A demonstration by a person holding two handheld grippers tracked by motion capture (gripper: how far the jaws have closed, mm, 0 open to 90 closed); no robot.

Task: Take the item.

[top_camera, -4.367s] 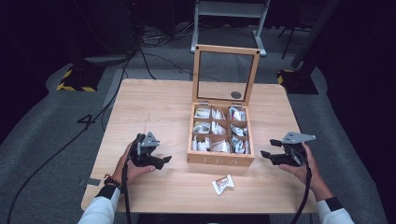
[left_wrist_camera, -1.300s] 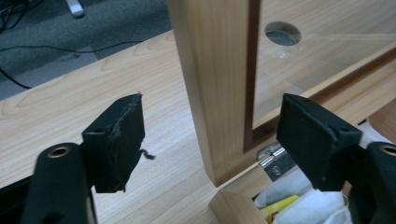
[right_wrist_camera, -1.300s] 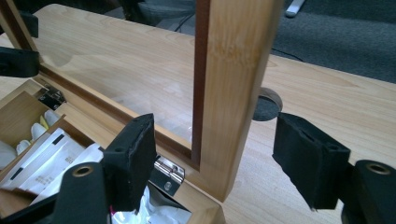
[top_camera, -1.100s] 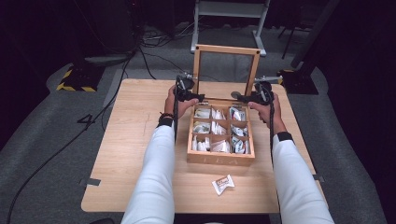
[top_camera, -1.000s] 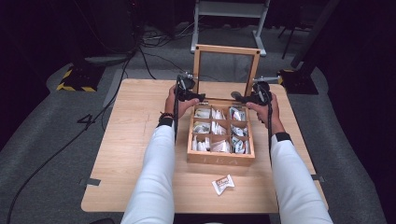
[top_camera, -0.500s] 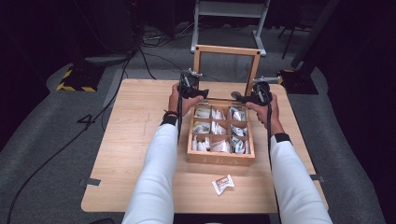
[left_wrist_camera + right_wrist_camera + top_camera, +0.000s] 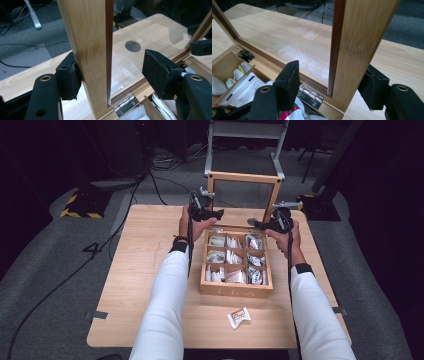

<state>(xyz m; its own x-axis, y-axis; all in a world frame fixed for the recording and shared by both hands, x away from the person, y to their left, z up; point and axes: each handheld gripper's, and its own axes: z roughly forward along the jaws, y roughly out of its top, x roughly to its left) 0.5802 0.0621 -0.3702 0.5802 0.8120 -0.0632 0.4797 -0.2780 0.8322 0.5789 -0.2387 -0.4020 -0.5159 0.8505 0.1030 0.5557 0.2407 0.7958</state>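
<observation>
Both grippers straddle the upright lid's [image 7: 244, 176] side rails, jaws just closing: left gripper [image 7: 110, 72] and right gripper [image 7: 332, 82] each touch one pad, not clamped; packet [image 7: 239, 317] lies near the desk [image 7: 145, 250] edge.

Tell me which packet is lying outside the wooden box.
The white packet alone on the table, in front of the wooden box; all others sit in its compartments.

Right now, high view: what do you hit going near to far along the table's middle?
Loose sachet → front wall of the wooden box → compartments of sachets → upright glass lid, with the left gripper and right gripper at its side rails.
</observation>
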